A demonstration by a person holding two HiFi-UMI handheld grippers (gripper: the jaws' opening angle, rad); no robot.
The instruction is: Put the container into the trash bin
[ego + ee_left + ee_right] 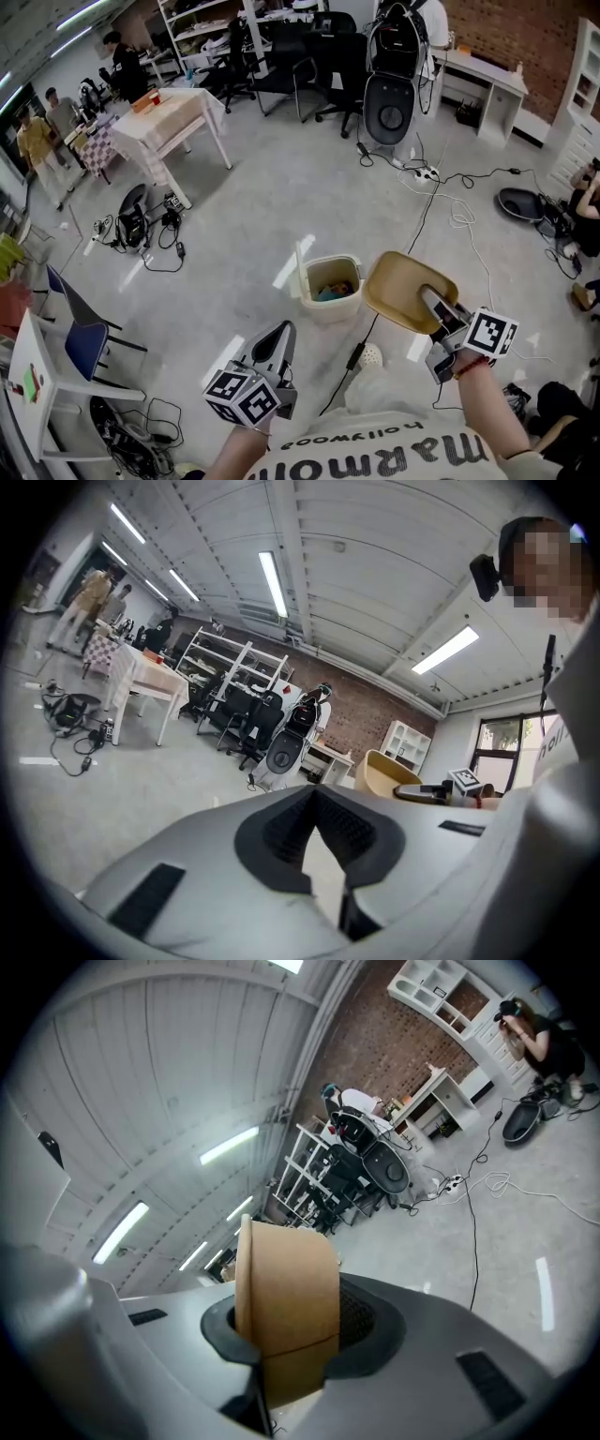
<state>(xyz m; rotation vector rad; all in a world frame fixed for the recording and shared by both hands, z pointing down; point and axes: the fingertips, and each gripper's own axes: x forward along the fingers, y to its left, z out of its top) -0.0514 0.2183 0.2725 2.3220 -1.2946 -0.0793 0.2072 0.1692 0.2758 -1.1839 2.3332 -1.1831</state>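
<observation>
The container [401,289] is a tan paper bowl, tipped on its side just right of the trash bin [328,287]. The bin is cream, stands on the floor with its lid up, and has rubbish inside. My right gripper [431,300] is shut on the bowl's rim; in the right gripper view the container [286,1288] fills the space between the pads, with the right gripper [286,1321] clamped on its wall. My left gripper [281,336] hangs lower left of the bin, shut, with nothing in it. The left gripper [315,794] shows its tips together, and the container [384,772] appears far right.
A black cable [394,253] runs across the floor past the bin, with a small white round object [370,354] beside it. A white table [173,122] and cable clutter [141,225] lie far left, a blue chair [84,337] near left. People stand at both edges.
</observation>
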